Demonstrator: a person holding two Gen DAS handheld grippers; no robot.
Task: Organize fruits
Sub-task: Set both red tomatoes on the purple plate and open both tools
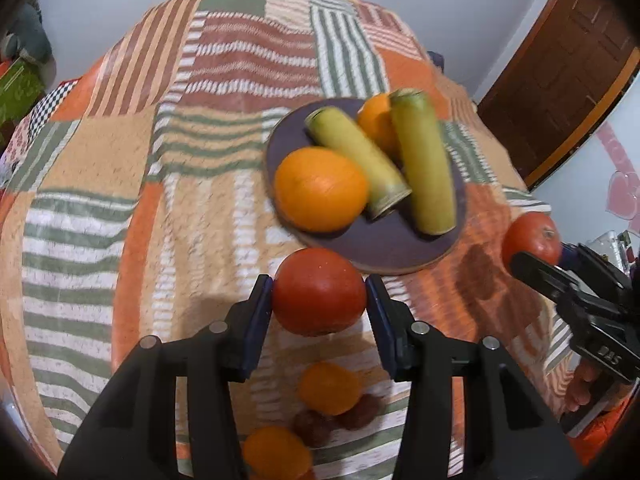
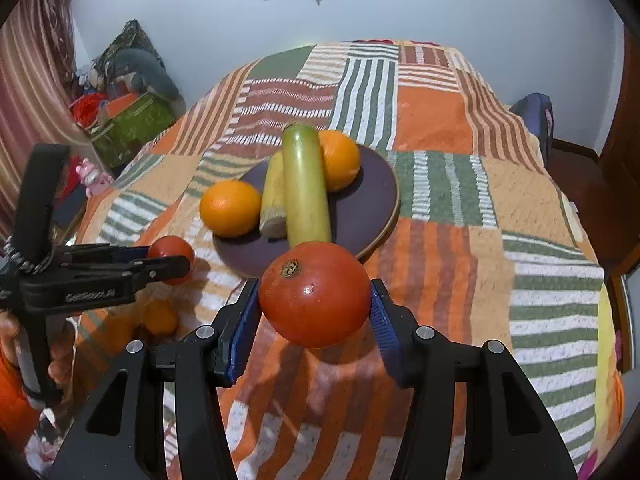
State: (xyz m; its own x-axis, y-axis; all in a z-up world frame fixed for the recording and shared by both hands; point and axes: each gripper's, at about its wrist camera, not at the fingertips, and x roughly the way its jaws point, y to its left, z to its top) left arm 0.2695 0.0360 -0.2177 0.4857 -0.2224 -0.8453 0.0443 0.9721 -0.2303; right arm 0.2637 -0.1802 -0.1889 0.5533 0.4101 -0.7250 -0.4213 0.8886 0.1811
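A dark round plate (image 1: 400, 248) (image 2: 368, 196) sits on a striped patchwork bedspread. It holds two oranges (image 1: 322, 188) (image 2: 230, 208) and two yellow-green banana pieces (image 1: 424, 164) (image 2: 305, 184). My left gripper (image 1: 320, 292) is shut on a red tomato (image 1: 319, 291), held above the cloth near the plate's front edge; it also shows in the right wrist view (image 2: 172, 254). My right gripper (image 2: 315, 294) is shut on a second red tomato (image 2: 315, 294), also near the plate's front edge; it shows in the left wrist view (image 1: 532, 240).
Two small oranges (image 1: 329, 388) (image 1: 276, 454) and dark brown fruits (image 1: 358, 410) lie on the bedspread below my left gripper. A green box (image 2: 132, 128) and clutter stand left of the bed. A wooden door (image 1: 560, 80) is at the right.
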